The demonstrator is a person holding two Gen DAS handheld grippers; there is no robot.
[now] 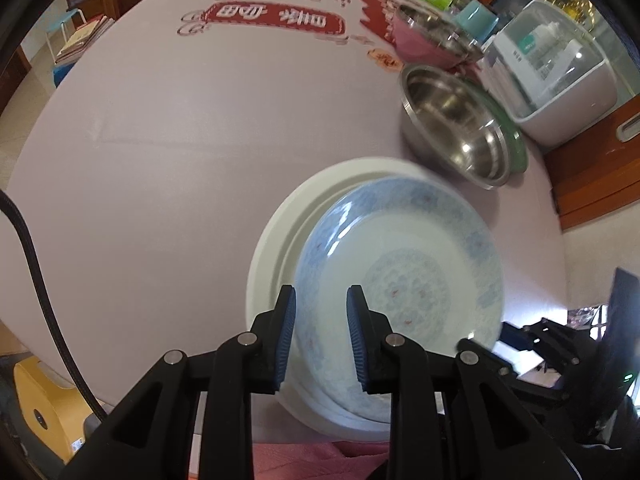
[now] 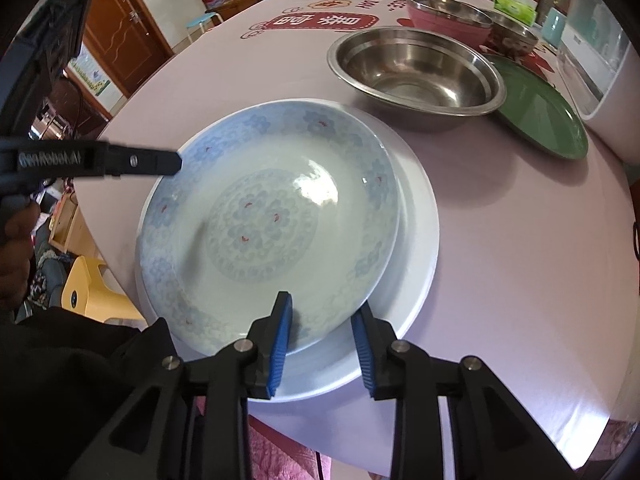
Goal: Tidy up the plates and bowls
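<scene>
We note a blue-patterned plate (image 2: 272,216) at frame centre, resting slightly off-centre on a plain white plate (image 2: 416,256) on the pale pink table (image 2: 500,280). Our right hand-held gripper (image 2: 324,344), lower centre, has its blue pads apart, straddling the patterned plate's near rim without pressing it. Our left hand-held gripper (image 1: 320,336) likewise stands parted over that plate's edge (image 1: 400,280). Toward upper right sit a steel bowl (image 2: 416,68), a green plate (image 2: 540,116) just beside it, and a pink bowl (image 2: 448,20) behind.
</scene>
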